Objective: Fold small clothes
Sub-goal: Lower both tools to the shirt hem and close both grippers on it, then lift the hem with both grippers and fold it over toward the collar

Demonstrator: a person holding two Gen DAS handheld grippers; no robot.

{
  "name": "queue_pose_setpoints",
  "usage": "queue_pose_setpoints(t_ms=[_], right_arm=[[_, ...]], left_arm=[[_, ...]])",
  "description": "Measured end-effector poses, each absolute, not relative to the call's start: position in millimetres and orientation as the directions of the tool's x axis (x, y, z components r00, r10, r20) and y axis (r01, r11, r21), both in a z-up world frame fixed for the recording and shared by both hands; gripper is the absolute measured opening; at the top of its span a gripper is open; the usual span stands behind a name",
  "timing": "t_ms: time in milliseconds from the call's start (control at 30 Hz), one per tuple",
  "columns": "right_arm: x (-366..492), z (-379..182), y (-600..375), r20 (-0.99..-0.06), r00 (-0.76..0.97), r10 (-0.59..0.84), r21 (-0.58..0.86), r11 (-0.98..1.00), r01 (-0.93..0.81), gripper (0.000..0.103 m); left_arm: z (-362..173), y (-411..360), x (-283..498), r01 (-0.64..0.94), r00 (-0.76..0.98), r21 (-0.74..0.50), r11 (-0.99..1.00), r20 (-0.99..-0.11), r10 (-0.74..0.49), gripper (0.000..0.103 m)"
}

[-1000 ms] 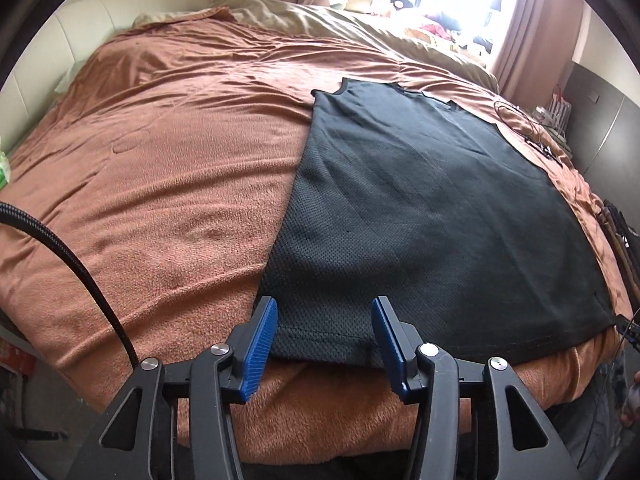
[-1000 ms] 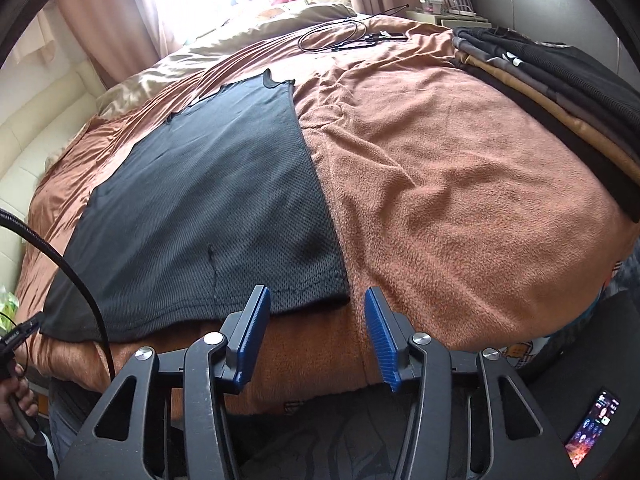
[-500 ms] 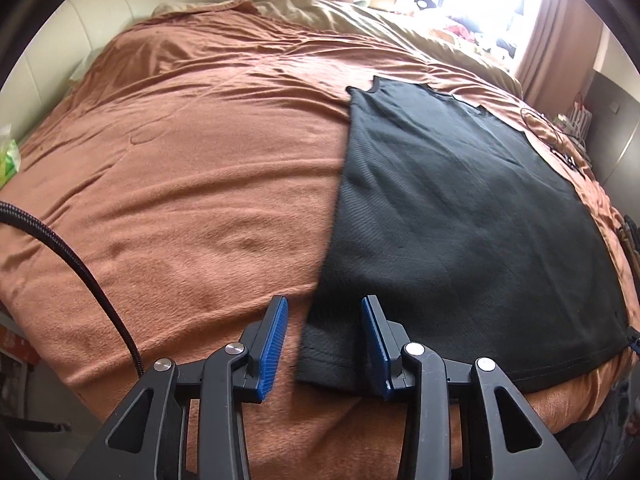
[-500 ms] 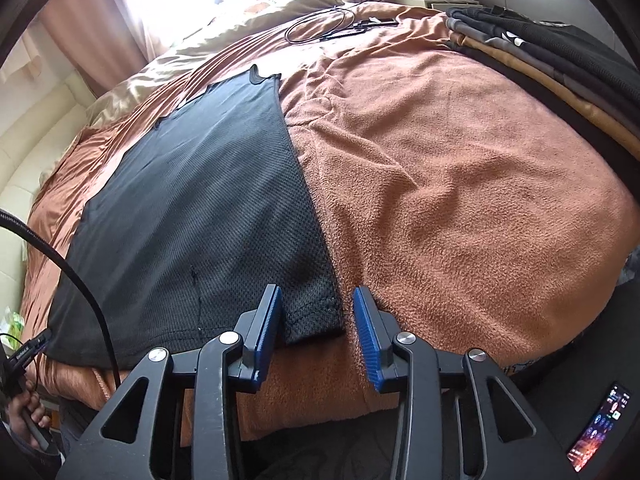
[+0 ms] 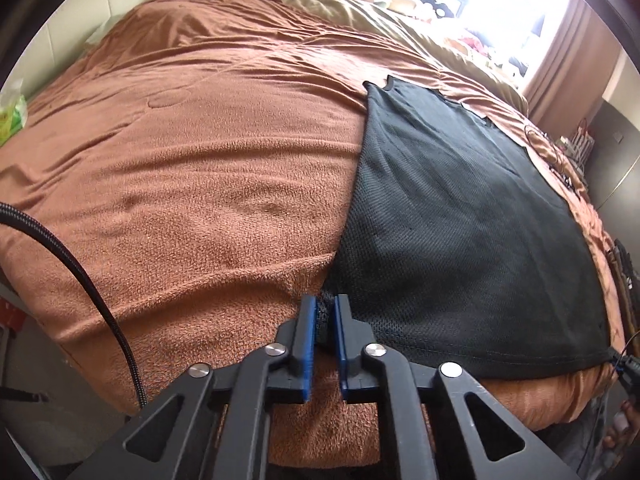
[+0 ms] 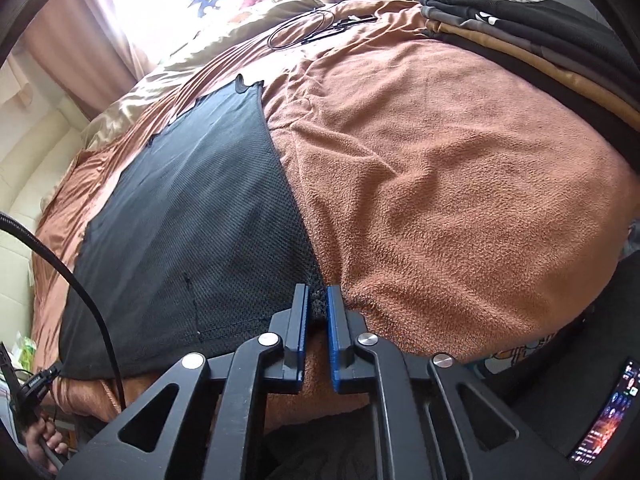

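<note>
Left wrist view: a black mesh shirt (image 5: pixel 460 220) lies spread flat on a brown fleece blanket (image 5: pixel 192 184) that covers the bed, its hem along the near edge and its neckline toward the far window. The left gripper (image 5: pixel 325 312) has just been closing, and its blue pads (image 5: pixel 308 332) now pinch the shirt's near left hem corner, a bunch of mesh showing between them. A black braided cable (image 5: pixel 96 304) curves down the left side of the picture. At the far right edge, the shirt's other hem corner runs to the tip of the other tool, where part of a hand (image 5: pixel 624 424) shows.

Right wrist view: the same black mesh shirt (image 6: pixel 192 216) fills the left half of the bed, with bare brown blanket (image 6: pixel 460 184) to its right. The right gripper (image 6: pixel 318 304) has likewise just been closing, and it is clamped on the near right hem corner, dark mesh squeezed between its blue pads (image 6: pixel 334 328). A stack of folded clothes (image 6: pixel 540 40) sits at the far right of the bed, and a looped black cord (image 6: pixel 304 32) lies on the far part of the blanket. A lit phone (image 6: pixel 608 416) shows at the near right, off the bed.
</note>
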State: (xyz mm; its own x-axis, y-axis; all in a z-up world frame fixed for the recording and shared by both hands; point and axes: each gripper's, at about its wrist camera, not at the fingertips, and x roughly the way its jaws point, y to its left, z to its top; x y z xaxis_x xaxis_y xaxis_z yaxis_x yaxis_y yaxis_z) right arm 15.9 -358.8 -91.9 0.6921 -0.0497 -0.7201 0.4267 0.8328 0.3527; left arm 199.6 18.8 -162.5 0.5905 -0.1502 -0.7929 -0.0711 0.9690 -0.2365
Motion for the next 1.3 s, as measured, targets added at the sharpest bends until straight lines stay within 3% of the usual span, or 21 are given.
queue_pose_setpoints(t_ms=[467, 1300], right_arm=[[-22.2, -49.0, -337.6, -0.647, 0.760, -0.069, 0.326, 0.875, 0.357, 0.003], [-156.5, -3.1, -301.1, -0.527, 0.845, -0.088, 0.264, 0.928, 0.262, 0.003]], left_arm=[[-106.6, 14.8, 166.4, -0.033, 0.712, -0.220, 0.975, -0.690, -0.132, 0.005], [-54.3, 31.1, 43.6, -0.003, 0.800, -0.225, 0.974, -0.585, -0.132, 0.005]])
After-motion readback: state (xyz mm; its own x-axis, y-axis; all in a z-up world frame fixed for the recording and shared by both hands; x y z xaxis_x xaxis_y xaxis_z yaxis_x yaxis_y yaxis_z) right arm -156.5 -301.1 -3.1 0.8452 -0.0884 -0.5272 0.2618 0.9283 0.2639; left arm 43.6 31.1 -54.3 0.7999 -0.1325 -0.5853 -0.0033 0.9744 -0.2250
